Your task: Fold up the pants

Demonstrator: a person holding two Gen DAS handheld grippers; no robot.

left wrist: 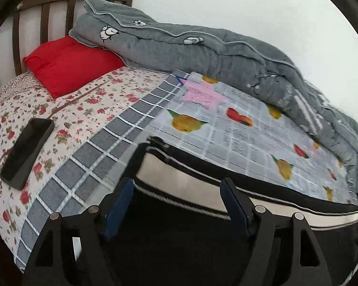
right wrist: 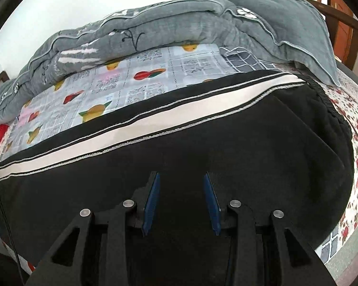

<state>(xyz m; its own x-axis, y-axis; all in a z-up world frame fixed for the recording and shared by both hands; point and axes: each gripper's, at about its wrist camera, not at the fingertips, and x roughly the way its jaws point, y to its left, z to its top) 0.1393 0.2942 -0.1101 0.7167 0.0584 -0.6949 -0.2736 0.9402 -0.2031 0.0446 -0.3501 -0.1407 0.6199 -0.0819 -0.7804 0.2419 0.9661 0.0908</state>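
1. The left gripper [left wrist: 177,186] is hanging with its blue-padded fingers [left wrist: 118,206] spread wide, gripping nothing.
2. The black pants [left wrist: 179,243] are lying directly beneath and ahead of it on the bed, their white side stripe [left wrist: 179,178] running just past the fingertips.
3. The right gripper [right wrist: 181,178] is likewise standing open over the pants [right wrist: 226,147], clasping nothing.
4. A phone [left wrist: 27,151] is resting well off to the left claw's left.
5. A red pillow [left wrist: 71,65] and grey quilt [left wrist: 202,52] are sitting far ahead.
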